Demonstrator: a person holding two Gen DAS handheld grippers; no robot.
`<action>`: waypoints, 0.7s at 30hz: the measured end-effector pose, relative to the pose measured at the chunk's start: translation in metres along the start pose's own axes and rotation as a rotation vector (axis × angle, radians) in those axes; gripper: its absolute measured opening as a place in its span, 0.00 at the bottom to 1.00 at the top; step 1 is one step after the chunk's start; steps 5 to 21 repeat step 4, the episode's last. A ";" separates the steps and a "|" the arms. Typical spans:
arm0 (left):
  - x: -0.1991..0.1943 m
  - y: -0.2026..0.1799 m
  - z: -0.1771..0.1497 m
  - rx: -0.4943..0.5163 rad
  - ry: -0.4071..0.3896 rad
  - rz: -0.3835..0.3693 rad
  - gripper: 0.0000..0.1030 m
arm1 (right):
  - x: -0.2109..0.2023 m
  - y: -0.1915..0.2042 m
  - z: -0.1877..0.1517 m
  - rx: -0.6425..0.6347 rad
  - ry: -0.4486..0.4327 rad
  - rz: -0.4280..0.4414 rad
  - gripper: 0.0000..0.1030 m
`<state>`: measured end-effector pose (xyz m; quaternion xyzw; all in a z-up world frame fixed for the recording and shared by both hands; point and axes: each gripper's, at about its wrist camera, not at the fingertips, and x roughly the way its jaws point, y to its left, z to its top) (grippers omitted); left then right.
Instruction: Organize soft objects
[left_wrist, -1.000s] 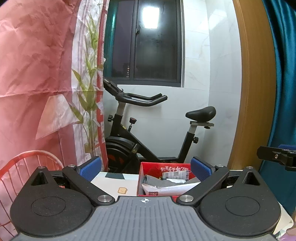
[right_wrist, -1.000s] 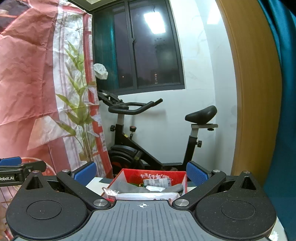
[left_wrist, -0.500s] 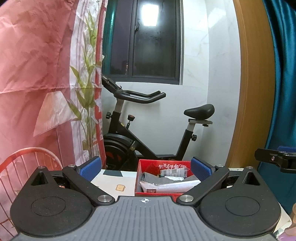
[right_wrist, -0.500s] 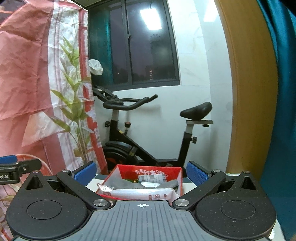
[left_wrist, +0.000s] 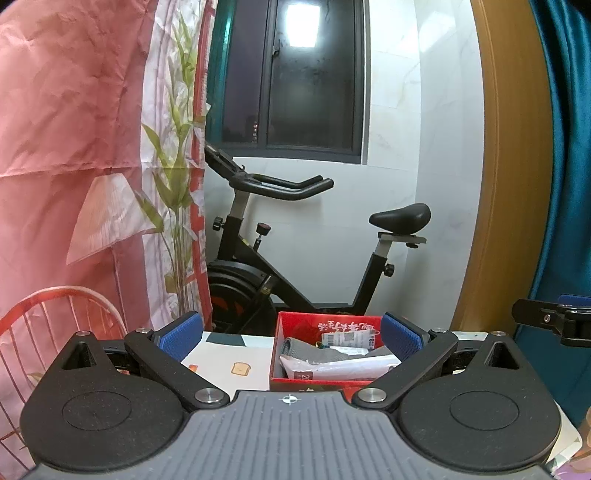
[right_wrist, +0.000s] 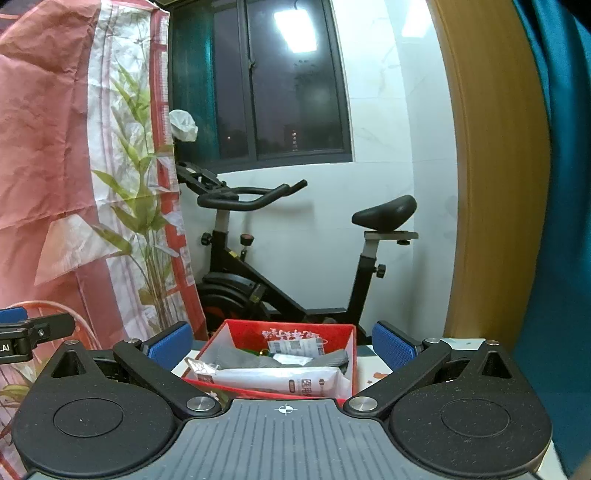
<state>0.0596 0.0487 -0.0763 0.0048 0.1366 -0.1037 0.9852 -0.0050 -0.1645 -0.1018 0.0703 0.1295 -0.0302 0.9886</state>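
Observation:
A red box (left_wrist: 295, 325) sits on the table ahead, also in the right wrist view (right_wrist: 243, 334). It holds a white plastic packet (left_wrist: 332, 369) (right_wrist: 273, 380), grey fabric (left_wrist: 310, 352) (right_wrist: 236, 358) and a small labelled packet (left_wrist: 349, 338) (right_wrist: 295, 347). My left gripper (left_wrist: 291, 338) is open and empty, level with the box and short of it. My right gripper (right_wrist: 282, 343) is open and empty, likewise in front of the box. The right gripper shows at the right edge of the left wrist view (left_wrist: 554, 321); the left gripper at the left edge of the right wrist view (right_wrist: 33, 332).
The table (left_wrist: 236, 350) has a white printed cover. A black exercise bike (left_wrist: 280, 266) stands behind it against the white wall. A pink patterned curtain (left_wrist: 74, 147) hangs left, a red wire chair (left_wrist: 55, 314) below it. A wooden frame (left_wrist: 498, 166) and teal curtain (left_wrist: 565, 147) stand right.
Both views have tilted down and drawn slightly closer to the red box, showing more of its contents. Both grippers stay open.

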 end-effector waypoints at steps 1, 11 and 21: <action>0.000 0.000 0.000 0.002 0.000 0.000 1.00 | 0.000 0.000 0.000 0.000 0.001 -0.002 1.00; 0.000 0.000 -0.001 0.002 0.000 0.000 1.00 | 0.001 -0.001 -0.001 0.000 0.003 -0.004 1.00; 0.000 0.000 -0.001 0.002 0.000 0.000 1.00 | 0.001 -0.001 -0.001 0.000 0.003 -0.004 1.00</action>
